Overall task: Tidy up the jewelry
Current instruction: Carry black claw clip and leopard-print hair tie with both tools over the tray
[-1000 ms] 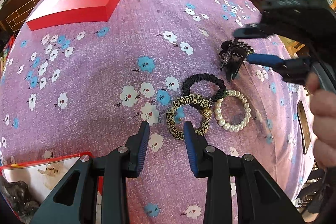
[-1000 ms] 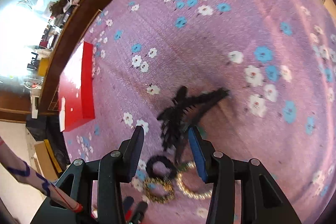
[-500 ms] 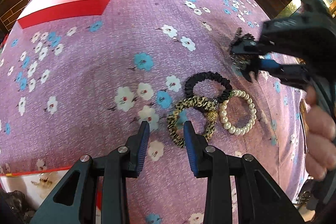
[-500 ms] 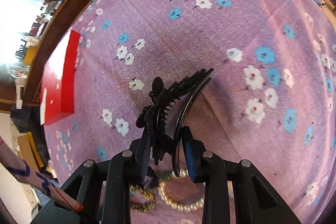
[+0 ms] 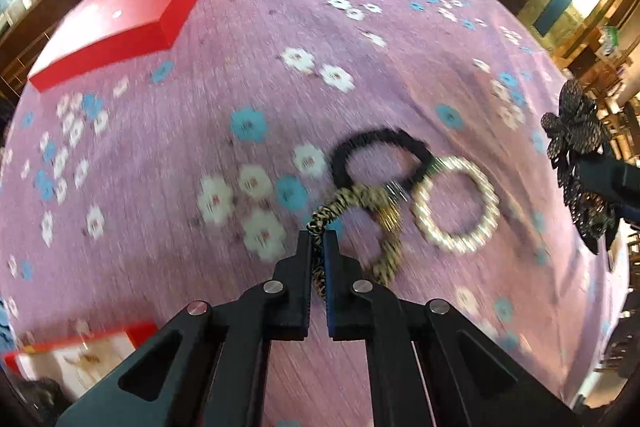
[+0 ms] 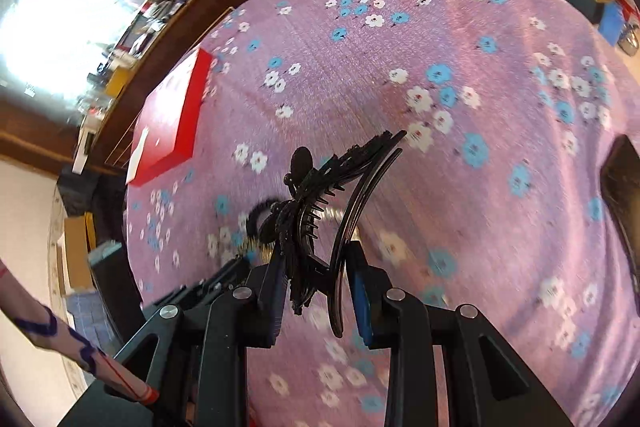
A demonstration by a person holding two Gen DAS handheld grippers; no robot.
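Observation:
My left gripper (image 5: 318, 239) points down at the purple flowered tablecloth (image 5: 240, 67). Its jaws are closing, and the pads pinch the near side of a leopard-print scrunchie (image 5: 348, 197). A black scrunchie (image 5: 380, 137) and a pearl bracelet (image 5: 452, 246) lie against it, just beyond and to the right. My right gripper (image 6: 318, 255) is shut on a black hair claw clip (image 6: 308, 179) and holds it above the cloth. In the left wrist view the hair claw clip (image 5: 576, 135) hangs at the far right edge.
A red box lid (image 5: 120, 19) lies at the far left of the table and shows as a red box lid (image 6: 172, 123) in the right wrist view. An open red box (image 5: 80, 347) sits at the near left corner. A dark flat object (image 6: 624, 187) lies at the right edge.
The left gripper moved onto the leopard-print scrunchie and shut on it. The right gripper closed on the claw clip, lifted it off the cloth and carried it away to the right.

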